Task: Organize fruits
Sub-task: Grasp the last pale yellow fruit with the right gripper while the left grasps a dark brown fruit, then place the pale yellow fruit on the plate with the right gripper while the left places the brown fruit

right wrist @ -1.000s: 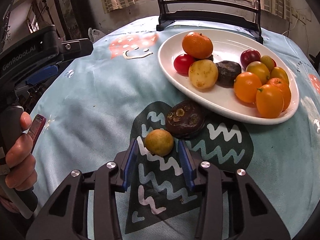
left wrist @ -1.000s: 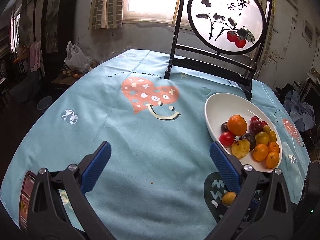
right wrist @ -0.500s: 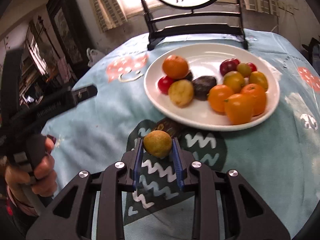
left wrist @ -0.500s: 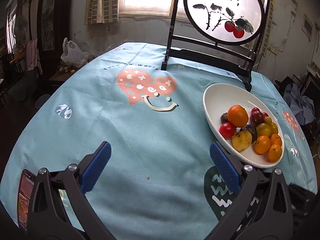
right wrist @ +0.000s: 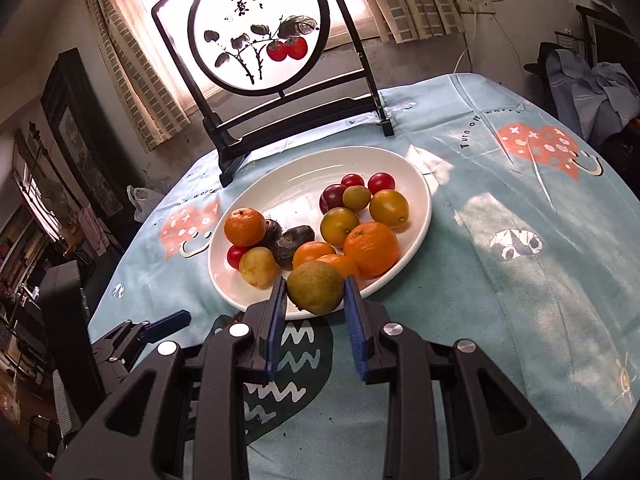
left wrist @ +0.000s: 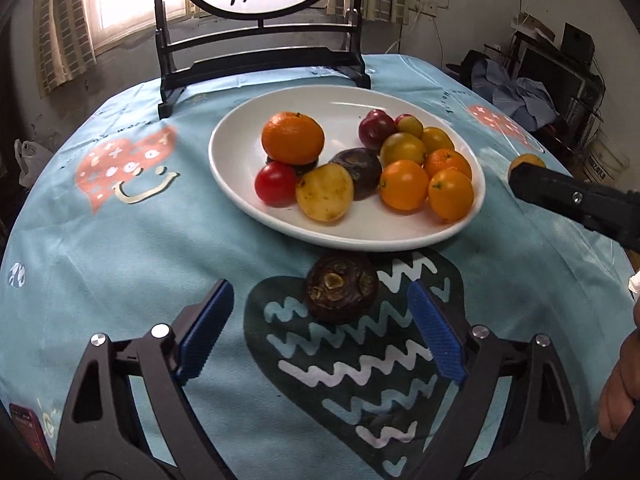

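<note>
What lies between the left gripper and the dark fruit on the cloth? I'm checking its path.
Only bare tablecloth, in the left wrist view; the left gripper, closing, reaches toward the dark fruit.

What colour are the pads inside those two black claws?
Blue, with a fine ribbed texture, on both grippers. The left gripper's pads show best in the left wrist view.

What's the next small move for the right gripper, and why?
Probably carry on over the white oval plate and lower: the right gripper is shut on the yellow-green round fruit, held above the plate's near rim, with bare plate left beyond the piled fruit.
</note>
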